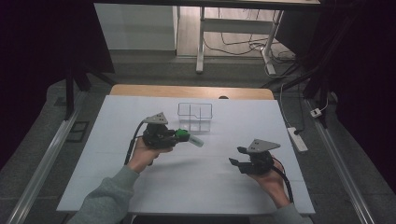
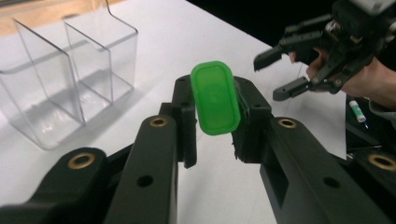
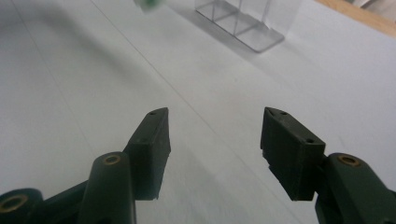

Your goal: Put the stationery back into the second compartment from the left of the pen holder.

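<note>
The high view is dim, dark at both sides; the white counter (image 1: 210, 182) reflects soft overhead light. The gripper views are brighter, with slight blur and faint shadows.

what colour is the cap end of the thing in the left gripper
Bright green cap, clearest in the left gripper view, held in the left gripper.

On the white tabletop (image 1: 187, 186) there are two grippers: one left gripper (image 1: 180, 135), one right gripper (image 1: 236, 156); each has two black jaws; each carries one grey three-cornered plate. There is one green-capped tube (image 1: 189, 136), between the left jaws; it has one green cap. There is one clear plastic organizer (image 1: 194, 116) near the far edge of the tabletop; two of its compartments can be counted in the left gripper view.
</note>
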The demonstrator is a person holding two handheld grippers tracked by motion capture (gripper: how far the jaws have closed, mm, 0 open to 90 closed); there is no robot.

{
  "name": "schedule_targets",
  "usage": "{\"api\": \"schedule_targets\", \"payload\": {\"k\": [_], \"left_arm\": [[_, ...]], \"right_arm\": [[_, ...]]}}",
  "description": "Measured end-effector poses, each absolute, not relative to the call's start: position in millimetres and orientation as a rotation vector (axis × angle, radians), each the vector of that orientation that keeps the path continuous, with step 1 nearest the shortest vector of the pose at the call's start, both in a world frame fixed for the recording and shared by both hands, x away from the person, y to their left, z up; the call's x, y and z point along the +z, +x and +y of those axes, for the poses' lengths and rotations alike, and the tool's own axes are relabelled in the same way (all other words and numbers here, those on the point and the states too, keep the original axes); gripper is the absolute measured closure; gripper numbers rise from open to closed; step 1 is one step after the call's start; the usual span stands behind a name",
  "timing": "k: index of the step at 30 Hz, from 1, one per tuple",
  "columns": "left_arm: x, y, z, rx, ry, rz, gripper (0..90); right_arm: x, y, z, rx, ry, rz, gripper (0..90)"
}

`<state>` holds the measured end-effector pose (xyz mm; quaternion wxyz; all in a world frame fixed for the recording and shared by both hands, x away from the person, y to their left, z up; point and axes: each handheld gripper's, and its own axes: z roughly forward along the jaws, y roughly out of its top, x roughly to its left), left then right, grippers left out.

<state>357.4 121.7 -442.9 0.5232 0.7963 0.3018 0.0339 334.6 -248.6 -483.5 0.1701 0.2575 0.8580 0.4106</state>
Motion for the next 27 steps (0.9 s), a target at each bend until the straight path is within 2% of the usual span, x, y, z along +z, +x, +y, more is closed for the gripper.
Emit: {"api": "schedule_targets", "payload": {"k": [15,27], "left_arm": [[-402,388,139,0.178,1.883,0.781,72.8],[-388,429,129,0.236,1.951,0.848,72.7]], "right_arm": [[-492,325,-287,1.125,0.825,2.433,39.4],[-495,325,-293,1.109,0.847,2.441,39.0]]}}
